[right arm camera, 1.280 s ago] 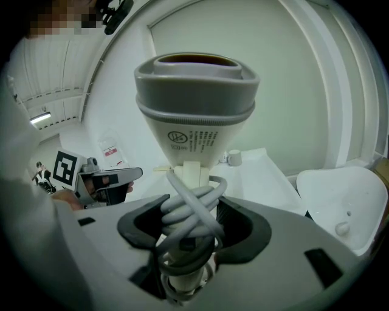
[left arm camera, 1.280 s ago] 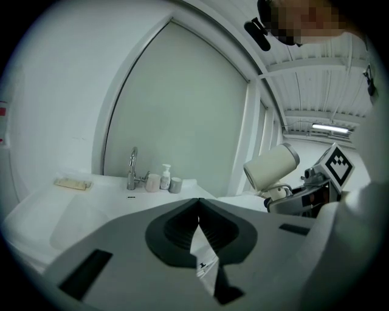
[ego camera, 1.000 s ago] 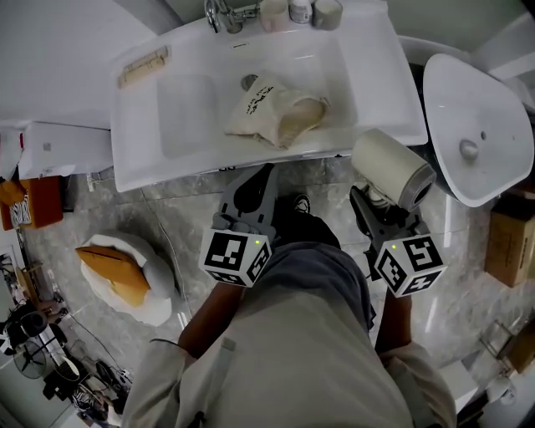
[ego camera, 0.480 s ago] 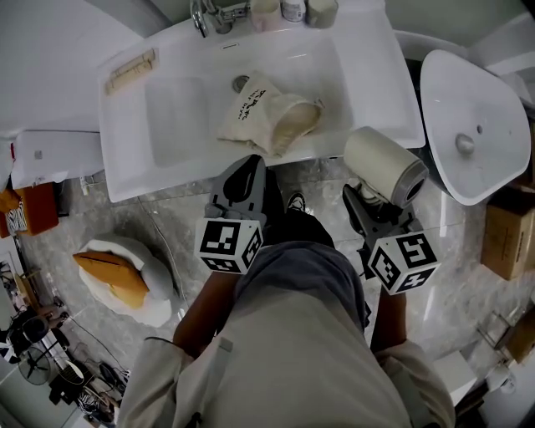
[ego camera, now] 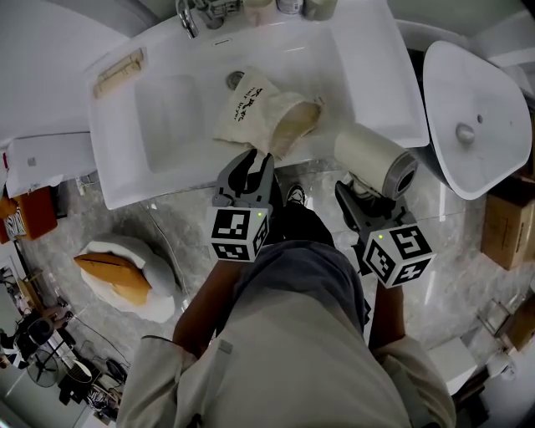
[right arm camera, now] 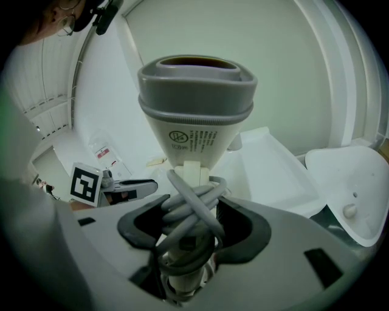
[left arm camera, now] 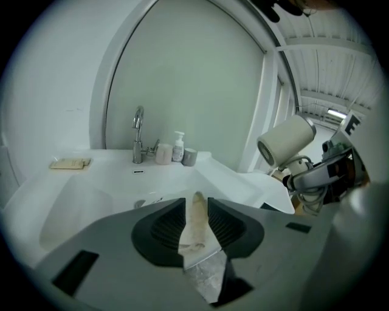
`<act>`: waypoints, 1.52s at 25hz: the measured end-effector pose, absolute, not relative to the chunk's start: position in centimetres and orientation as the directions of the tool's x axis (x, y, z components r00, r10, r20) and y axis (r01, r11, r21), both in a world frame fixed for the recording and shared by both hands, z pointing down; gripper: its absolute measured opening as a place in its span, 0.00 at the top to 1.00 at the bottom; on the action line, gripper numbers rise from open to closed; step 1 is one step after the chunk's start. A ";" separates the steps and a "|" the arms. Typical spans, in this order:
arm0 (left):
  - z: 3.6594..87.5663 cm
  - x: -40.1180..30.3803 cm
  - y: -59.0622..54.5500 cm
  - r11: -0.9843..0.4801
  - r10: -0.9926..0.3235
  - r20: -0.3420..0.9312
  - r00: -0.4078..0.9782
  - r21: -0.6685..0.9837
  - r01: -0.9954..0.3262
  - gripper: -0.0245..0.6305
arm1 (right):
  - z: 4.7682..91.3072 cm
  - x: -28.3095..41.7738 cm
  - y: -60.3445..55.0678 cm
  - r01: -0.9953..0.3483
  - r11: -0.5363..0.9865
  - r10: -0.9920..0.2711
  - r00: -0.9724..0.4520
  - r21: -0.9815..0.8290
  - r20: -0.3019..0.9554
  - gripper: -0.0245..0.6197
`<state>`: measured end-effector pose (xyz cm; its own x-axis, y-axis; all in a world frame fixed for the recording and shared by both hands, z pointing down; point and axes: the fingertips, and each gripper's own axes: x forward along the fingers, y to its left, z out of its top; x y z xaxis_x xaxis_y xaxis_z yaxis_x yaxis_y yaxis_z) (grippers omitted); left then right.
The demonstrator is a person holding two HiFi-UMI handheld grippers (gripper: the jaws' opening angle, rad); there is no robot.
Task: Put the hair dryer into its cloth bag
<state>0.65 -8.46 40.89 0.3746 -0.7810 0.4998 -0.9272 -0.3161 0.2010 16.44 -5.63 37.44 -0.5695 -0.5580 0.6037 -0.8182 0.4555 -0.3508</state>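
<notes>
A cream cloth bag (ego camera: pixel 266 114) with dark print lies in the white sink (ego camera: pixel 167 134), its open mouth towards the front rim. My left gripper (ego camera: pixel 253 160) is at that rim, just short of the bag. Its jaws have just been opening and now stand apart. In the left gripper view the bag (left arm camera: pixel 196 222) shows through the gap of the left gripper (left arm camera: pixel 196 203), and the pads do not press on it. My right gripper (ego camera: pixel 361 194) is shut on the handle of the cream hair dryer (ego camera: pixel 372 159). The grey cord is wound round that handle (right arm camera: pixel 189 209), and the barrel (right arm camera: pixel 194 115) stands above the right gripper (right arm camera: pixel 191 228).
A chrome tap (ego camera: pixel 191 12) and small bottles (left arm camera: pixel 177 147) stand behind the sink, a flat bar (ego camera: pixel 117 71) on its left ledge. A white lid-like fixture (ego camera: pixel 476 109) and a cardboard box (ego camera: pixel 507 230) are at the right. An orange item on white padding (ego camera: pixel 113 276) lies on the floor.
My left gripper has moved forward to the sink's front rim, and its jaws have parted. The right gripper with the hair dryer has shifted a little towards the sink.
</notes>
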 end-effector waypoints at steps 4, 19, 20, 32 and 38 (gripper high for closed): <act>43.1 0.8 -9.0 -0.323 -0.752 0.545 0.370 0.186 -0.928 0.72 | 38.2 15.9 -5.9 -0.818 0.448 -0.544 -0.570 -0.362 0.616 0.58; 47.4 1.1 -10.8 -0.352 -0.708 0.624 0.330 0.094 -0.931 0.76 | 40.2 14.7 -6.3 -0.815 0.434 -0.500 -0.573 -0.384 0.650 0.58; 47.3 1.1 -10.9 -0.352 -0.712 0.618 0.334 0.097 -0.931 0.79 | 40.3 14.6 -6.3 -0.814 0.435 -0.498 -0.573 -0.385 0.650 0.58; 46.7 0.6 -11.2 -0.343 -0.704 0.606 0.371 0.168 -0.924 0.93 | 41.5 13.4 -6.1 -0.794 0.450 -0.454 -0.597 -0.409 0.662 0.58; 46.5 0.3 -11.3 -0.347 -0.704 0.592 0.392 0.194 -0.917 0.93 | 42.5 12.6 -5.9 -0.777 0.464 -0.410 -0.614 -0.425 0.675 0.58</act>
<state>0.34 -11.31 46.54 0.3922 -0.7042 0.5919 -0.9173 -0.3475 0.1945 12.61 -5.91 42.55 -0.6136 -0.4104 0.6746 -0.7774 0.4638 -0.4249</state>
